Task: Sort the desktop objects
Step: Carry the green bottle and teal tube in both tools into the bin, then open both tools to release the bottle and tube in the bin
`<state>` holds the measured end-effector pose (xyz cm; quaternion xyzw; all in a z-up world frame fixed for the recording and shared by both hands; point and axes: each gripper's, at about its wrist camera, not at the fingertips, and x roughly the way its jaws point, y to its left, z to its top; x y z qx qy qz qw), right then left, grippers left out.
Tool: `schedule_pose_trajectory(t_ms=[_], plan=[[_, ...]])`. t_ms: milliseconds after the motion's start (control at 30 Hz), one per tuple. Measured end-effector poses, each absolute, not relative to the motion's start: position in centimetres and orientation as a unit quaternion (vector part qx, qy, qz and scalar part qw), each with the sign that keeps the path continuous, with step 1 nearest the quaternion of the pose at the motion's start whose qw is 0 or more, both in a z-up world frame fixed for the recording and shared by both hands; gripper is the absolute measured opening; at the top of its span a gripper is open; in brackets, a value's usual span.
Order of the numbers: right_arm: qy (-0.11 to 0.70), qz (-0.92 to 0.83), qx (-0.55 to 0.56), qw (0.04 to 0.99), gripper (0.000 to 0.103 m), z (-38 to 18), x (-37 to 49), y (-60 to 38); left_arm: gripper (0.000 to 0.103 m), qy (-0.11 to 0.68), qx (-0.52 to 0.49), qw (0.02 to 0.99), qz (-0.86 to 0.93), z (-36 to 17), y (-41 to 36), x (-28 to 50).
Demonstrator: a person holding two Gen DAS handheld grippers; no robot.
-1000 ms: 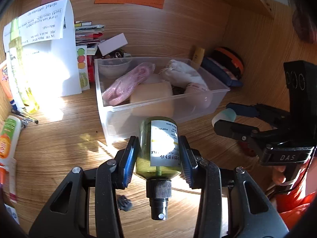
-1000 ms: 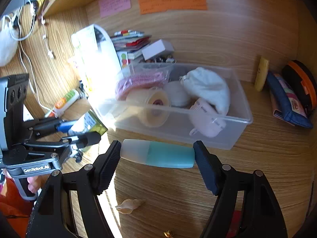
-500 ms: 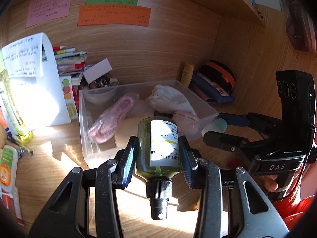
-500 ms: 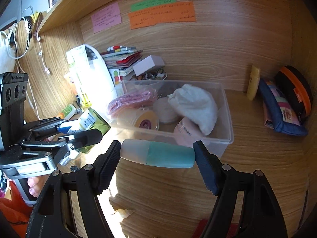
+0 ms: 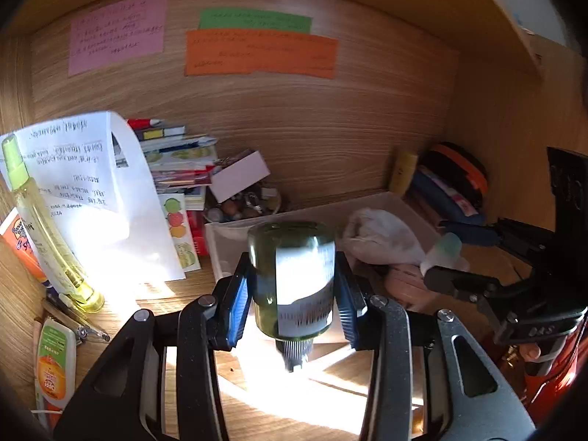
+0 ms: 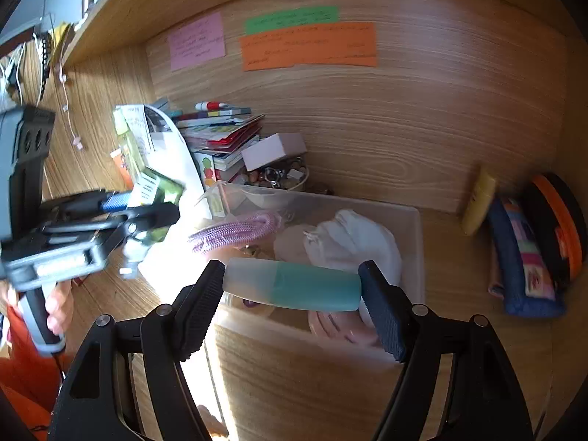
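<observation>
**A:** Bottles fill both your grippers. Left wrist view: what's there?

**B:** Your left gripper [image 5: 294, 290] is clamped on a green bottle [image 5: 292, 283], cap toward the camera, base pointing ahead. Beyond the jaws sits the clear bin [image 5: 235, 242]. Keep the squeeze steady until you're over it.

**A:** Right wrist view?

**B:** Your right gripper [image 6: 292, 286] pinches a teal bottle [image 6: 294, 286] end to end, crosswise between the jaws, hovering over the bin's near wall [image 6: 294, 334]. End grips slip; I'd lower it close to the white pouch [image 6: 352, 242] before easing apart.
</observation>
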<state>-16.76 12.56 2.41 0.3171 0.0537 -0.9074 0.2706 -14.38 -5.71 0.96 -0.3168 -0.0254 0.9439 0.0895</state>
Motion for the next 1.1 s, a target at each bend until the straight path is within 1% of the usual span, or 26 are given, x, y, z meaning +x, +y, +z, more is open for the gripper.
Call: schedule_pose_trajectory(t_ms=[100,367,633,700,767,833,900,967,1100], plan=[[0.065,-0.905,0.324,0.268,0.071,1.7,-17.8,11.6,0.041,-0.046,-0.338,0.090,0.936,-0.5,-6.6,-15.8],[0.082,-0.898,0.352,0.253,0.071,-1.0,-19.6,10.3,0.041,-0.066,-0.367,0.088,0.924,-2.8,-7.8,-17.5],[0.091,-0.895,0.363,0.241,0.071,-2.0,-20.3,10.4,0.042,-0.045,-0.359,0.085,0.928,-3.1,-7.0,-17.2],[0.093,-0.894,0.369,0.237,0.072,-2.2,-20.5,10.3,0.046,-0.050,-0.358,0.090,0.928,-3.0,-7.1,-17.2],[0.093,-0.891,0.375,0.238,0.072,-2.3,-20.6,10.3,0.055,-0.055,-0.354,0.098,0.929,-2.8,-7.1,-17.0],[0.091,-0.891,0.378,0.236,0.076,-2.3,-20.6,10.4,0.058,-0.042,-0.344,0.090,0.934,-2.6,-6.7,-16.6],[0.089,-0.891,0.378,0.236,0.077,-2.3,-20.6,10.5,0.060,-0.029,-0.336,0.086,0.938,-2.4,-6.3,-16.2],[0.090,-0.891,0.377,0.236,0.078,-2.2,-20.6,10.5,0.067,-0.024,-0.330,0.090,0.939,-2.2,-6.0,-15.9],[0.095,-0.893,0.372,0.236,0.081,-1.8,-20.3,10.4,0.069,-0.014,-0.324,0.096,0.941,-1.6,-5.5,-15.5]])
